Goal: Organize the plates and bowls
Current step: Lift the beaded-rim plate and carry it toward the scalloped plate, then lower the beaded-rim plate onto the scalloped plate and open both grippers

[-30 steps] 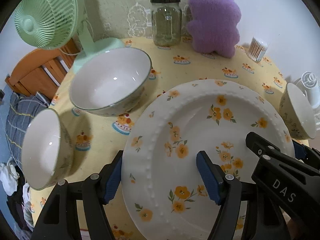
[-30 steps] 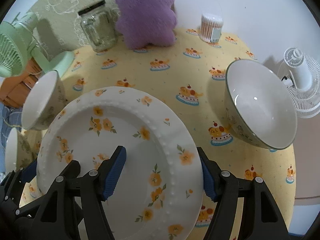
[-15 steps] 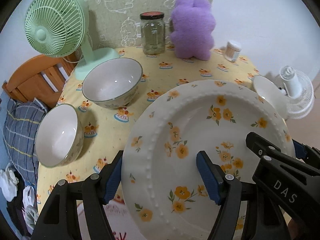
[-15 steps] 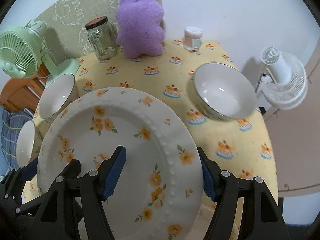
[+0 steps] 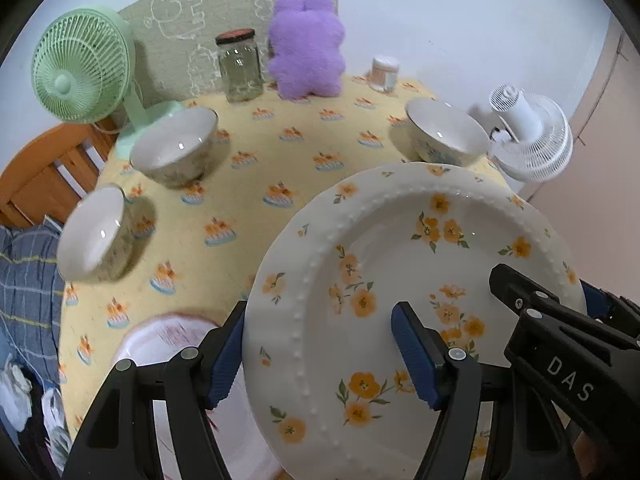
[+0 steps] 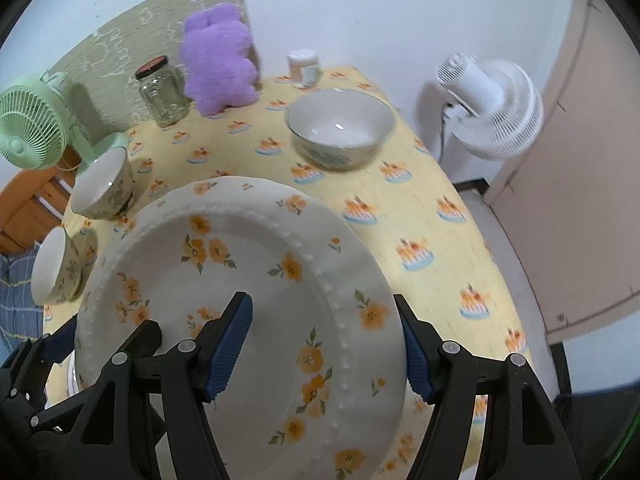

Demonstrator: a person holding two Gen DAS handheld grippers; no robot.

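Both grippers hold one white plate with orange flowers [image 5: 400, 264] [image 6: 248, 280] in the air above the table. My left gripper [image 5: 320, 352] is shut on its left rim. My right gripper [image 6: 324, 344] is shut on its right rim; it shows at the right of the left wrist view [image 5: 560, 344]. Three white bowls stand on the yellow tablecloth [image 5: 248, 200]: two at the left [image 5: 174, 146] [image 5: 92, 232] and one at the right [image 5: 446, 130] [image 6: 340, 128]. A second, pinkish plate [image 5: 160, 340] lies below at the near left, blurred and partly hidden.
A green fan [image 5: 80, 68], a glass jar [image 5: 239, 66], a purple plush [image 5: 306, 46] and a small container [image 5: 384, 73] stand along the back. A white fan [image 5: 528, 140] stands off the table's right edge. A wooden chair [image 5: 44, 168] is at the left.
Both grippers have lifted the flowered plate up and back from the table. The bowls and fans now look smaller and farther. The pinkish plate below has come into view.
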